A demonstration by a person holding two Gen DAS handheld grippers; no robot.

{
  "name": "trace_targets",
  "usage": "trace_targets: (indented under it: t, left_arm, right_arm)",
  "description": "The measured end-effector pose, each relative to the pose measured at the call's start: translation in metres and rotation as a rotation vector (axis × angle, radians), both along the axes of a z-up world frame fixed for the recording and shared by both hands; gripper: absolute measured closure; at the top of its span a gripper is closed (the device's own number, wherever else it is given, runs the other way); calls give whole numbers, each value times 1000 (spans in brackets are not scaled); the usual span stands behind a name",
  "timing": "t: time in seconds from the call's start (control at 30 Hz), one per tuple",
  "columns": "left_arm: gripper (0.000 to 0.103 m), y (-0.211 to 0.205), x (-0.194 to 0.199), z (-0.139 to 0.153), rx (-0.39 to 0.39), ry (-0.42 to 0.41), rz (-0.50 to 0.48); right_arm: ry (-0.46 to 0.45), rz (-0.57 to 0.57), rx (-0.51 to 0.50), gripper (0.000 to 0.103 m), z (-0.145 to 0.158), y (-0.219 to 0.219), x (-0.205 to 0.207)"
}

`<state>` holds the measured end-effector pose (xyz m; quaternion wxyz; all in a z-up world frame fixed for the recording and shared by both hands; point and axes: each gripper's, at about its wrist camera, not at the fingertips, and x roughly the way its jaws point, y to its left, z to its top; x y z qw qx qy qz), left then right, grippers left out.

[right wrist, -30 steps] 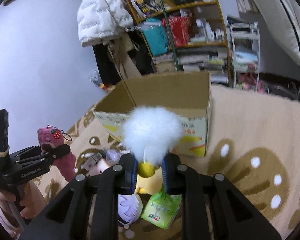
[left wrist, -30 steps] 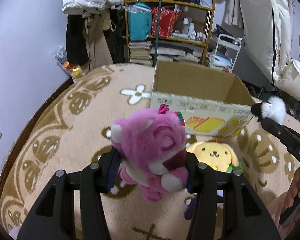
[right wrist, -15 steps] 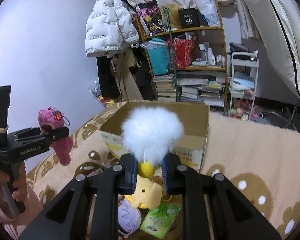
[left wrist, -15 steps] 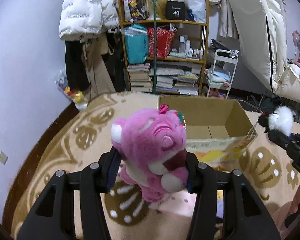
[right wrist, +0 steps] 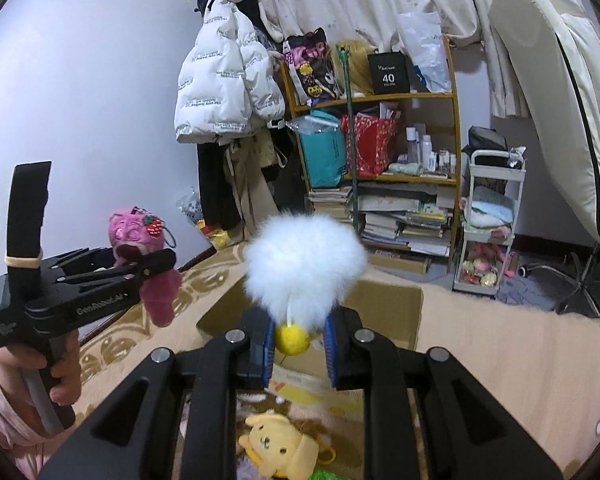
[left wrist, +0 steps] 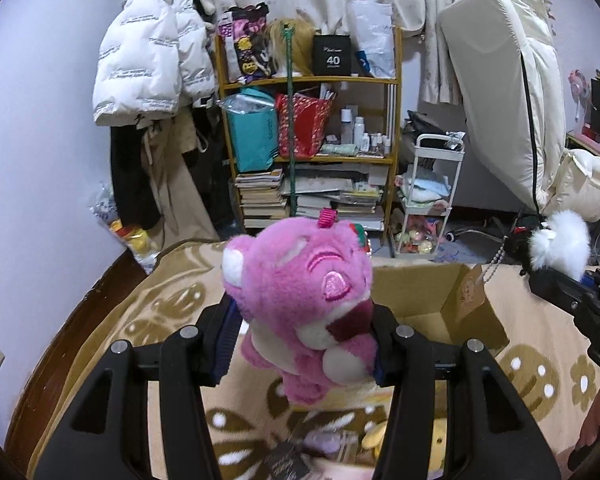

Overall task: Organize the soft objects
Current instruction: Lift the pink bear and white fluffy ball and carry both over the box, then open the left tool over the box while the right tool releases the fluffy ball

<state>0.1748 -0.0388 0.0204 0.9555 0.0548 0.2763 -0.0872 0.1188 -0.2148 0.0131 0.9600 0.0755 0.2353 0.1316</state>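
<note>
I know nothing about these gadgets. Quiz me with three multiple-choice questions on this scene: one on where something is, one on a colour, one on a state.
1. Where is the yellow dog plush?
A. on the rug
B. in the cardboard box
C. on the shelf

2. What colour is the bear plush in the left gripper?
A. blue
B. pink
C. green

3. What is the right gripper doing?
A. gaping empty
B. lying on the floor
C. gripping the white pompom toy

Key: 1 A, it lies on the rug before the cardboard box; 2 B, pink fur; 3 C, fingers pinch the toy's yellow ball.
</note>
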Motion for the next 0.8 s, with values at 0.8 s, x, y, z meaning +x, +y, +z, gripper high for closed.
trace_targets:
  t: [0.8]
  left_arm:
    - [51, -38, 47, -76, -26, 134, -109]
  right_arm:
    - [107, -9, 127, 82, -68, -25, 40]
